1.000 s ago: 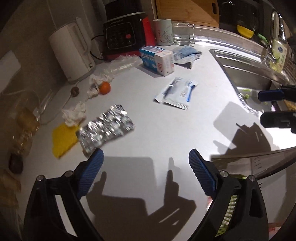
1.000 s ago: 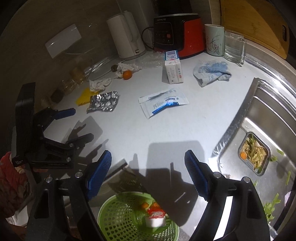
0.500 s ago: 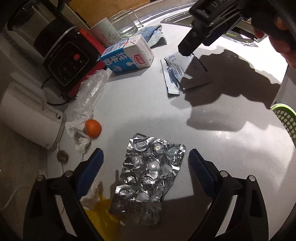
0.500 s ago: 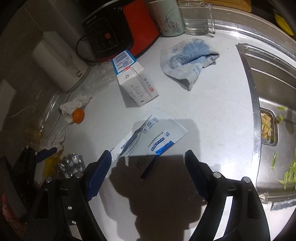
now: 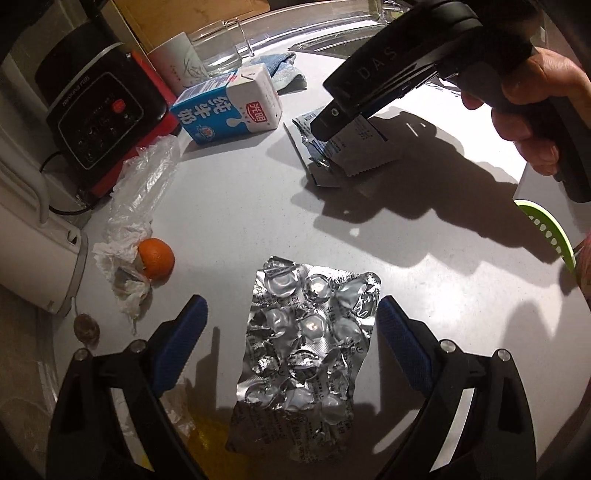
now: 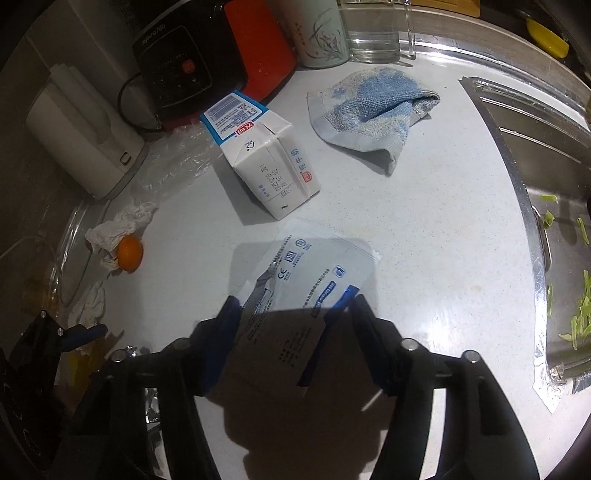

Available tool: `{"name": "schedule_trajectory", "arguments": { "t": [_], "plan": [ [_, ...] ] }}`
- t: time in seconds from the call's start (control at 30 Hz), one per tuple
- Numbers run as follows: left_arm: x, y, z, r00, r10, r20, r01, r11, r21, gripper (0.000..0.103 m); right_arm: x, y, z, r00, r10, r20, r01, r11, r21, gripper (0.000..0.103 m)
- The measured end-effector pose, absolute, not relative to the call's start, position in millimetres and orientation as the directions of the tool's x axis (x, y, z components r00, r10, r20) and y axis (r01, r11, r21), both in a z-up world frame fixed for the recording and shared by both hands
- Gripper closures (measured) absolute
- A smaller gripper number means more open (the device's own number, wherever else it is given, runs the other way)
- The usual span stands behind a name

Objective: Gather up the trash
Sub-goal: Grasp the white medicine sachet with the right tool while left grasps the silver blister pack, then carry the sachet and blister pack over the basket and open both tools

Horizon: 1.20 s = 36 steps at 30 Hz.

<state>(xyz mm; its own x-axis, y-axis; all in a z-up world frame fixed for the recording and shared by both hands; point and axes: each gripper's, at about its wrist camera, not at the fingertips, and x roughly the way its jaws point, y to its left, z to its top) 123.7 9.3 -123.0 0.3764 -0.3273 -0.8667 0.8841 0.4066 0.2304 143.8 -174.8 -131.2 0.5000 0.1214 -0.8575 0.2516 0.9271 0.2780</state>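
A crumpled silver blister pack (image 5: 306, 350) lies on the white counter between the fingers of my left gripper (image 5: 291, 314), which is open around it. A white and blue torn wrapper (image 6: 306, 280) lies flat in front of a milk carton (image 6: 262, 155). My right gripper (image 6: 291, 317) is down over the wrapper's near end, its jaws partly closed along the wrapper's two sides. The wrapper (image 5: 332, 147) and the right gripper also show in the left wrist view. An orange (image 5: 157, 258) sits by crumpled tissue (image 5: 118, 266).
A white kettle (image 6: 81, 129), a black and red cooker (image 6: 207, 55), a mug (image 6: 317, 33) and a glass (image 6: 376, 33) stand at the back. A blue cloth (image 6: 376, 107) lies near the sink (image 6: 546, 155). A green basket rim (image 5: 546, 232) is at the right.
Both grippers have moved down and forward onto the counter. The left came over the blister pack, the right over the wrapper, and the right jaws have narrowed.
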Motion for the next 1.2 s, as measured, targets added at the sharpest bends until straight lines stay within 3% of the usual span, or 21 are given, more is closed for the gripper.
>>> {"name": "schedule_trajectory", "arguments": {
  "t": [0.03, 0.07, 0.1, 0.27, 0.73, 1.03, 1.2],
  "plan": [
    [126, 11, -123, 0.349, -0.335, -0.875, 0.889, 0.414, 0.196, 0.021, 144, -175, -131, 0.5, 0.126, -0.857, 0.246, 0.928, 0.28, 0.058],
    [127, 12, -123, 0.316, -0.343, -0.884, 0.895, 0.417, 0.158, 0.025, 144, -175, -131, 0.499, 0.133, -0.856, 0.239, 0.929, 0.283, 0.068],
    [128, 14, -123, 0.276, -0.355, -0.893, 0.9, 0.421, 0.111, 0.035, 145, -176, -132, 0.495, 0.146, -0.856, 0.23, 0.929, 0.291, 0.081],
    [122, 20, -124, 0.264, -0.362, -0.894, 0.884, 0.462, 0.074, 0.041, 143, -172, -133, 0.487, 0.186, -0.853, 0.193, 0.93, 0.312, 0.092],
    [86, 12, -90, 0.328, -0.429, -0.842, 0.759, 0.65, -0.036, 0.043, 99, -176, -92, 0.536, 0.244, -0.808, 0.055, 0.945, 0.322, 0.093],
    [-11, -44, -71, 0.354, -0.435, -0.828, 0.631, 0.764, -0.132, 0.042, -8, -215, -56, 0.548, 0.236, -0.802, -0.145, 0.972, 0.187, 0.093],
    [-66, -77, -75, 0.346, -0.434, -0.832, 0.557, 0.808, -0.19, 0.042, -65, -235, -60, 0.523, 0.265, -0.81, -0.204, 0.962, 0.183, 0.093]
  ]
}}
